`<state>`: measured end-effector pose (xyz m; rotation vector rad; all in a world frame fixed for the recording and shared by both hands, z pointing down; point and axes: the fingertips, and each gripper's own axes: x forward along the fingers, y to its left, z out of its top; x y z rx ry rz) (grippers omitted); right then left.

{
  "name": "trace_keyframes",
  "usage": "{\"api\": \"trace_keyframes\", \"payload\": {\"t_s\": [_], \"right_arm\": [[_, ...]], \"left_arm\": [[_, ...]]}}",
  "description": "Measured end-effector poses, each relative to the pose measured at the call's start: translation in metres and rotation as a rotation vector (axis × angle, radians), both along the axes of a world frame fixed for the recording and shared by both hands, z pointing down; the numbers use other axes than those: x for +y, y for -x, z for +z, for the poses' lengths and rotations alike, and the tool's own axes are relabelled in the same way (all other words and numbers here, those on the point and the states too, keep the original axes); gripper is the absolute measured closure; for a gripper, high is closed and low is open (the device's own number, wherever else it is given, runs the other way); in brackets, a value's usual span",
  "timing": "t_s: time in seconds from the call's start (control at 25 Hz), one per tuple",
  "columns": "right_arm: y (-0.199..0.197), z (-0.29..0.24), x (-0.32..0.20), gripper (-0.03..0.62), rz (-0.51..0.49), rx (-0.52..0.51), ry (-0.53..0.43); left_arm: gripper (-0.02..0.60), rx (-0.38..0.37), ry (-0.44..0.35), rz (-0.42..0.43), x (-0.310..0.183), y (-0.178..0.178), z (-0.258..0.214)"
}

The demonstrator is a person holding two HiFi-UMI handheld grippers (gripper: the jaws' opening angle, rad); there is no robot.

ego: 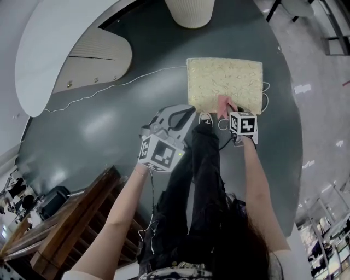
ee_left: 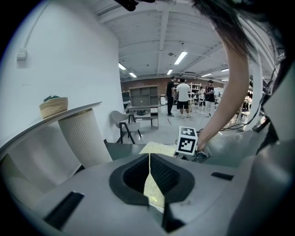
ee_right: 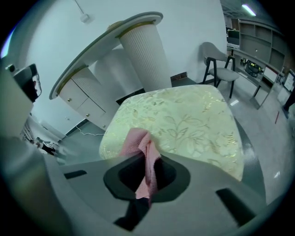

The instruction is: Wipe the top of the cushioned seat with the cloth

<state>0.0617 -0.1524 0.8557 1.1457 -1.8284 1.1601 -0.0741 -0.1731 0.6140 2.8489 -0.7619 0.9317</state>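
The cushioned seat (ego: 224, 82) is a cream square with a leafy pattern, standing on the dark floor ahead of me. My right gripper (ego: 227, 111) is at the seat's near edge, shut on a pink cloth (ego: 222, 103) that lies on the cushion. In the right gripper view the pink cloth (ee_right: 146, 159) is pinched between the jaws and bunches onto the seat (ee_right: 184, 124). My left gripper (ego: 186, 114) hovers left of the seat, above the floor. Its jaws (ee_left: 150, 159) are closed to a thin slit with nothing in them, and the seat (ee_left: 156, 148) shows past them.
A white ribbed column (ego: 188, 11) stands beyond the seat, with a curved white counter (ego: 60, 44) at the left. A white cable (ego: 109, 87) runs across the floor. Wooden shelving (ego: 71, 219) is near left. A grey chair (ee_right: 221, 69) and distant people (ee_left: 183, 94) are farther off.
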Motion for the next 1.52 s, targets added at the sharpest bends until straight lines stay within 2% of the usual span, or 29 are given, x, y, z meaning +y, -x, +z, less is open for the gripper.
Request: {"api": "trace_keyframes", "payload": {"t_s": [0.2,0.4,0.68,0.8,0.96,1.2,1.52], "right_arm": [[-0.070,-0.002,0.003,0.582,0.056,0.090,0.009],[-0.133,-0.001,0.008,0.582,0.178,0.142,0.030],[-0.176,-0.003,0.017,0.582,0.268,0.187,0.054],[-0.173,-0.016,0.017,0.582,0.273,0.172,0.032],[-0.150,-0.054,0.007,0.582,0.238,0.118,-0.053],[-0.121,-0.139,0.001,0.582,0.227,0.060,-0.190],[-0.057,-0.261,0.034,0.582,0.191,-0.043,-0.311]], "left_arm": [[0.575,0.009,0.009,0.035,0.000,-0.018,0.004],[0.575,0.014,0.019,0.066,-0.001,-0.033,0.008],[0.575,0.012,0.019,0.093,-0.001,-0.045,0.008],[0.575,0.011,0.010,0.105,0.001,-0.048,0.000],[0.575,0.015,-0.013,0.107,0.001,-0.049,-0.017],[0.575,0.048,-0.061,0.089,0.003,-0.045,-0.061],[0.574,0.104,-0.076,0.009,0.040,-0.017,-0.127]]}}
